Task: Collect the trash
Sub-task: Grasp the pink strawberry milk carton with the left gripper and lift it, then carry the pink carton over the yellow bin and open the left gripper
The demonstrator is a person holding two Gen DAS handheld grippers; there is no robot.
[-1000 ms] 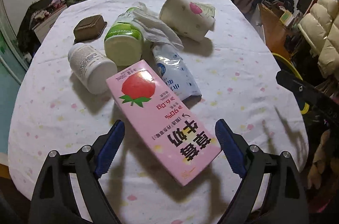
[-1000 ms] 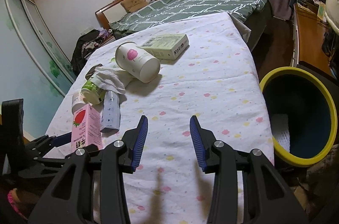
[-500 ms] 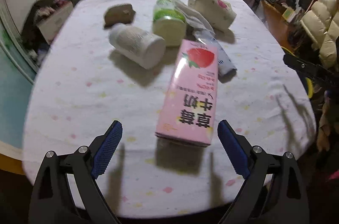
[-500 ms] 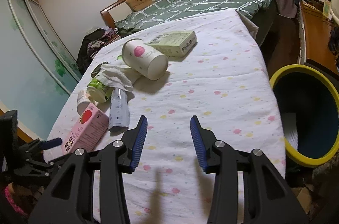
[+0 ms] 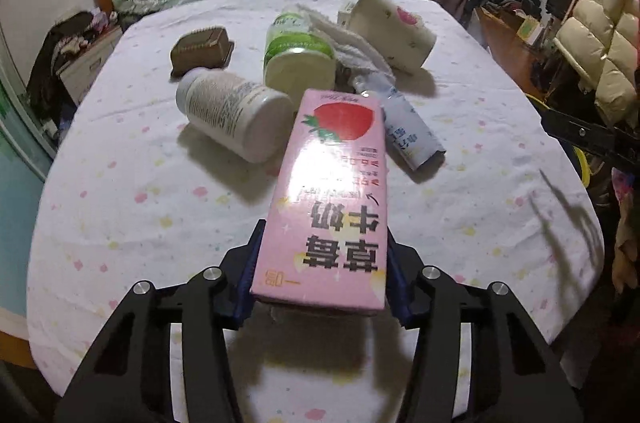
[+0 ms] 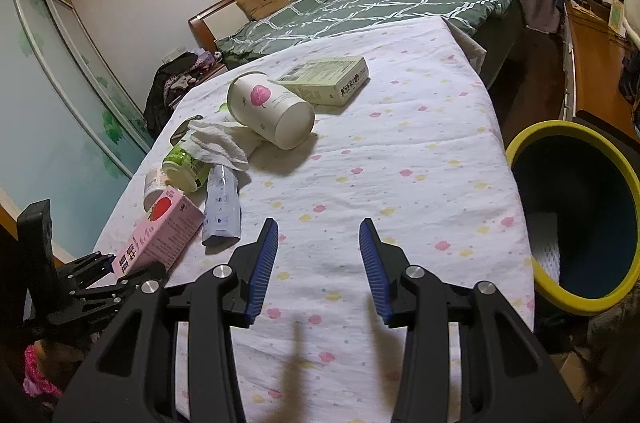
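Note:
My left gripper is shut on the near end of a pink strawberry milk carton; its far end rests among the trash. The carton also shows in the right wrist view, held by the left gripper. Behind it lie a white bottle, a green-labelled bottle, a crumpled tissue, a blue-white pouch, a paper cup and a brown tray. My right gripper is open and empty above the tablecloth. A yellow-rimmed bin stands to its right.
A green box lies behind the paper cup on the flowered tablecloth. A bed stands beyond the table. A wooden desk and clothes are at the far right.
My left gripper has moved forward and closed on the near end of the pink carton, which was lying free between the open jaws before. The right gripper stays open and almost still.

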